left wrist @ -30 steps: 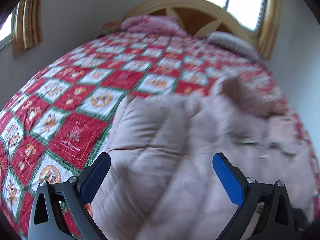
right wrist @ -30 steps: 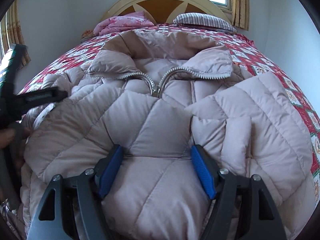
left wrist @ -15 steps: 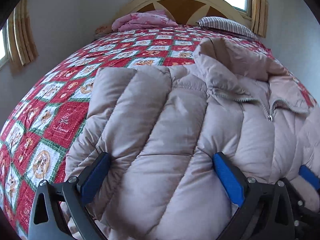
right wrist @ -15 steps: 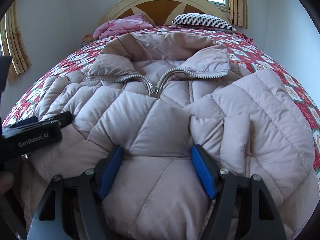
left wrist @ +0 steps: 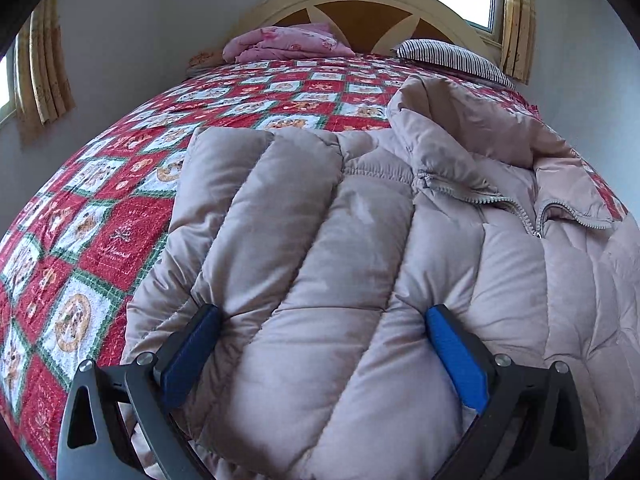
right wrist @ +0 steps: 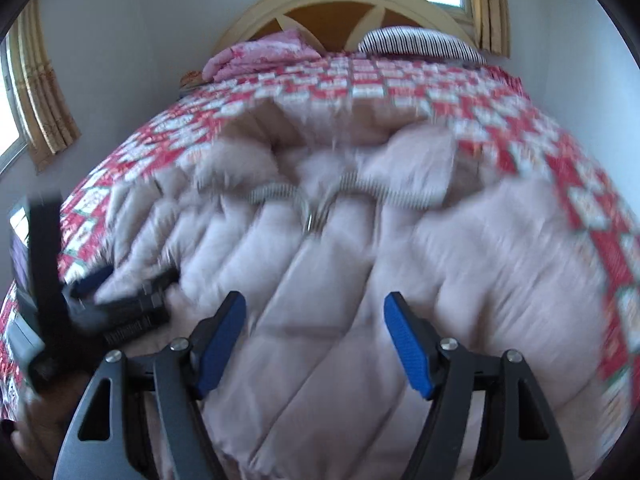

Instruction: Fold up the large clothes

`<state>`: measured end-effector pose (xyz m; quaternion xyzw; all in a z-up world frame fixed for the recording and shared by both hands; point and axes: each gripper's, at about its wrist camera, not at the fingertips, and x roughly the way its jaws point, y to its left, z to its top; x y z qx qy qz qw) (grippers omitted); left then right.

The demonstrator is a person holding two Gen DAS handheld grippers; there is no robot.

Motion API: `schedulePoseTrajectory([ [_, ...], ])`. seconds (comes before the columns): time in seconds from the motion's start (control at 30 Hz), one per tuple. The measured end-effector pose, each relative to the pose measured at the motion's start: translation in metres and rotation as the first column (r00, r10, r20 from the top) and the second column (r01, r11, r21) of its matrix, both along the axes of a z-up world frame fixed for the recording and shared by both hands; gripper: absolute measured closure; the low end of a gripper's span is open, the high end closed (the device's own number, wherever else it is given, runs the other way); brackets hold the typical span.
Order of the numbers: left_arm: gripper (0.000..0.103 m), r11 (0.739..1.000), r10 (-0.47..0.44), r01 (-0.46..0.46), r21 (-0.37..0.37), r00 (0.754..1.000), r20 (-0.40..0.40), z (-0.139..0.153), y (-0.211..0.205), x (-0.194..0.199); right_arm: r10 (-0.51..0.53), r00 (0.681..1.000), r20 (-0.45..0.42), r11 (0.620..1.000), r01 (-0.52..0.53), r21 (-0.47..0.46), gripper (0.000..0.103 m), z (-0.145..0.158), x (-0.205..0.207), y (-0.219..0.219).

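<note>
While the red-white-green patchwork quilt [left wrist: 120, 216] fills 9 o'clock, the left gripper [left wrist: 320, 340] at 6 o'clock presses wide blue pads into a puffy beige quilted down jacket [left wrist: 360, 240], no clamp evident. Right gripper [right wrist: 316, 332], jaws spread wide, hovers above the jacket, gripping nothing.

Right view motion-blurred; jacket [right wrist: 320, 280] hem cut off at btm edge.

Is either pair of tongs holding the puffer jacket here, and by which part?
Neither grips it. The left tongs stand open, pressed into a quilted panel of the puffer jacket; the right tongs hang open above its front.
</note>
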<state>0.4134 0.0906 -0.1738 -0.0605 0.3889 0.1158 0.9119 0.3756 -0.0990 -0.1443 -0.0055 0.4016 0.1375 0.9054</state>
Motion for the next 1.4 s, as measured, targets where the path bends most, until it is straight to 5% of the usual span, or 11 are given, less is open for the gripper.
schedulePoseTrajectory([
  [0.2, 0.001, 1.0, -0.005, 0.005, -0.02, 1.0, 0.007, 0.0, 0.002, -0.002, 0.093, 0.992, 0.085, 0.976, -0.074, -0.203, 0.028, 0.053, 0.084, 0.006],
  [0.33, 0.001, 1.0, -0.008, 0.008, -0.028, 1.0, 0.011, 0.0, 0.005, -0.002, 0.232, 0.972, 0.032, 0.911, -0.205, -0.358, 0.028, 0.045, 0.141, 0.034],
  [0.6, 0.001, 0.999, -0.011, 0.012, -0.035, 1.0, 0.016, -0.001, 0.006, -0.002, 0.35, 0.932, -0.1, 0.824, -0.357, -0.44, 0.033, 0.007, 0.198, 0.074],
  [0.67, 0.001, 0.999, -0.011, 0.012, -0.035, 1.0, 0.016, 0.0, 0.006, -0.002, 0.364, 0.923, -0.126, 0.8, -0.379, -0.466, 0.064, -0.005, 0.201, 0.08],
  [0.77, 0.001, 0.999, -0.011, 0.011, -0.035, 1.0, 0.017, 0.0, 0.006, -0.002, 0.38, 0.92, -0.098, 0.755, -0.37, -0.541, 0.09, -0.01, 0.191, 0.079],
  [0.97, 0.001, 0.999, -0.011, 0.012, -0.031, 1.0, 0.016, 0.0, 0.006, -0.002, 0.41, 0.91, 0.071, 0.773, -0.304, -0.557, 0.093, 0.005, 0.141, 0.053],
  [1.17, 0.001, 0.998, -0.012, 0.014, -0.053, 0.999, 0.035, 0.007, 0.007, -0.004, 0.422, 0.898, 0.123, 0.763, -0.279, -0.584, 0.095, -0.034, 0.118, 0.045],
  [1.27, 0.001, 0.994, -0.035, 0.043, -0.103, 0.996, 0.08, 0.039, 0.008, -0.01, 0.423, 0.899, 0.112, 0.756, -0.282, -0.59, 0.096, -0.056, 0.117, 0.045],
  [1.4, 0.001, 0.994, -0.039, 0.064, -0.087, 0.963, 0.267, 0.118, 0.003, 0.006, 0.419, 0.897, 0.144, 0.779, -0.272, -0.565, 0.097, -0.056, 0.117, 0.042],
])
